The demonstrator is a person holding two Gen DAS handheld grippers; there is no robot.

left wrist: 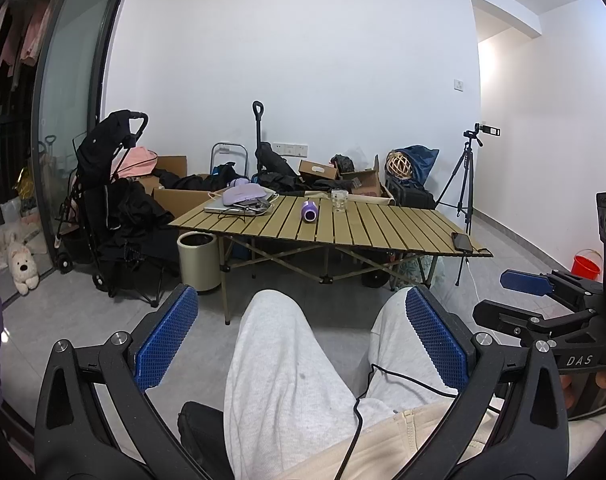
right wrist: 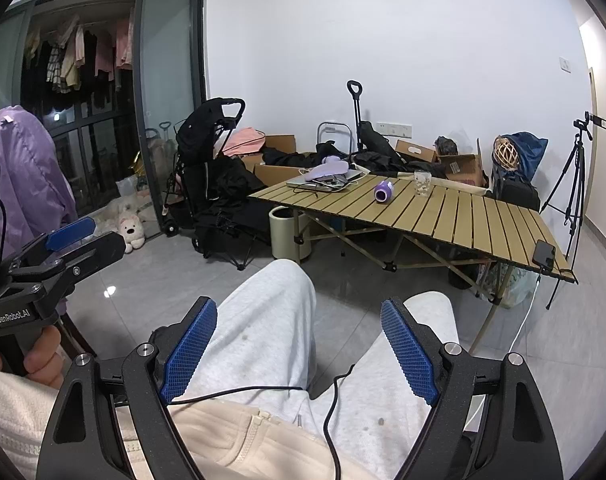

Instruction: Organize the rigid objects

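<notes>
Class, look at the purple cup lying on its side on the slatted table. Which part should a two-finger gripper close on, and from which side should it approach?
Grip the purple cup across its round body, coming down from above. It lies on its side on the slatted table with its open mouth facing the camera, so the curved walls probably give the pads two opposing faces. The glass cup stands apart beside it. Both grippers are open.

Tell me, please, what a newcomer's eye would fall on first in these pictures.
Probably the slatted folding table mid-room, where a purple cylinder lies on its side beside an upright patterned glass. Nearer, the left gripper and right gripper are both open and empty above the seated person's grey-trousered knees.
</notes>
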